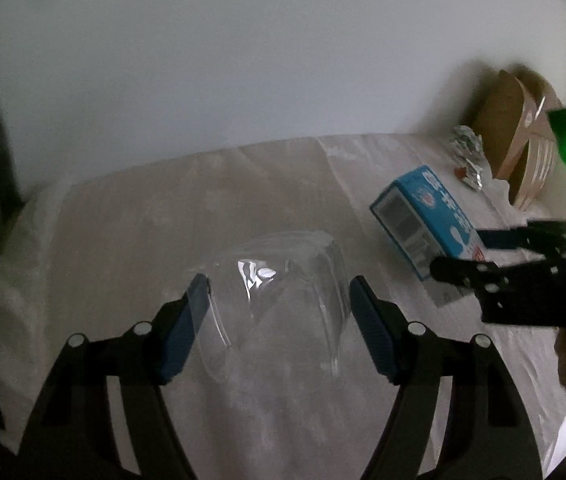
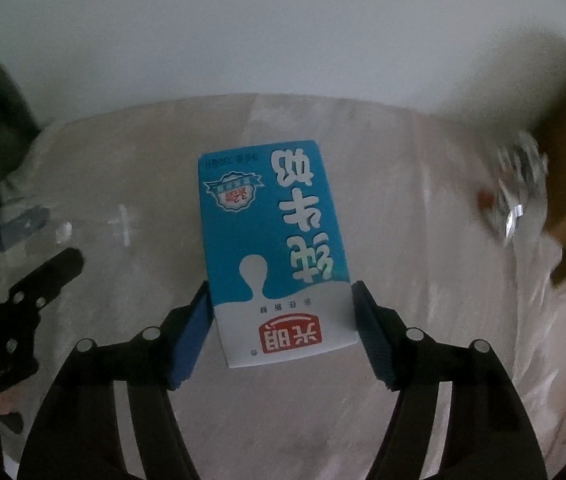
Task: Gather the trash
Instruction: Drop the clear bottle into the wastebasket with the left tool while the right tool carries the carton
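Left gripper [image 1: 279, 328]: its blue pads bracket a clear, crumpled plastic container [image 1: 275, 304]; the left pad touches the rim, the right pad looks just clear of it, so whether it is truly clamped I cannot tell.
Right gripper [image 2: 281, 330]: the jaws sit at the white end of a blue-and-white milk carton [image 2: 273, 240] lying flat on the pale cloth-covered table [image 2: 423, 220]; both pads stand at the carton's edges, apparently touching, though a firm pinch is not certain.
Other trash: a crumpled silvery foil wrapper [image 1: 467, 156] lies near the far right of the table, just beside a brown cardboard box [image 1: 515, 148].
Step in hand: I judge both hands are securing one piece each, carton and plastic container.
Next move: it calls for a firm squeeze on both, then a lift and carry toward a bin, likely the box; the foil remains to gather.
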Action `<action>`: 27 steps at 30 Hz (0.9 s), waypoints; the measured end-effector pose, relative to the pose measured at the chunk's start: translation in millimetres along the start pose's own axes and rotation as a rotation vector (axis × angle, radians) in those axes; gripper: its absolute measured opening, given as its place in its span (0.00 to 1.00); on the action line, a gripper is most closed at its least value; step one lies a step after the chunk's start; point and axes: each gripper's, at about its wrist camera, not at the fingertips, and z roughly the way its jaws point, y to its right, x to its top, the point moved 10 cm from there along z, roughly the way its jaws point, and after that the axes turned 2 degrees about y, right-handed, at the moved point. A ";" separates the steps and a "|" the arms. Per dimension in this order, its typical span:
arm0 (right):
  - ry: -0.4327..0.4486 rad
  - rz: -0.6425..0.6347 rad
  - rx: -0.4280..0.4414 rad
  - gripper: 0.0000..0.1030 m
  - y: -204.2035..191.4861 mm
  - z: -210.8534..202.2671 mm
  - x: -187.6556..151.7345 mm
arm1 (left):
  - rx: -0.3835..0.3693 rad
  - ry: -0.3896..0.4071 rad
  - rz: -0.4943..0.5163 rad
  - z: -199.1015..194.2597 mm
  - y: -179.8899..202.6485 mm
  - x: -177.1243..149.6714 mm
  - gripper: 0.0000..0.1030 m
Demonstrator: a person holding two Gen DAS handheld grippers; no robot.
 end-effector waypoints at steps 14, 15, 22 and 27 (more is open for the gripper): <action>0.086 0.240 0.065 0.67 -16.1 -105.2 -128.3 | -0.037 0.036 -0.009 -101.1 44.3 -53.7 0.67; 0.088 0.256 0.064 0.67 -12.1 -109.6 -138.3 | -0.039 0.037 -0.003 -106.4 46.9 -56.7 0.67; 0.094 0.331 0.048 0.67 12.8 -139.1 -194.0 | -0.070 0.030 0.043 -133.6 71.7 -77.5 0.67; 0.112 0.383 0.026 0.67 29.2 -161.0 -229.8 | -0.088 0.031 0.117 -144.1 103.2 -86.2 0.67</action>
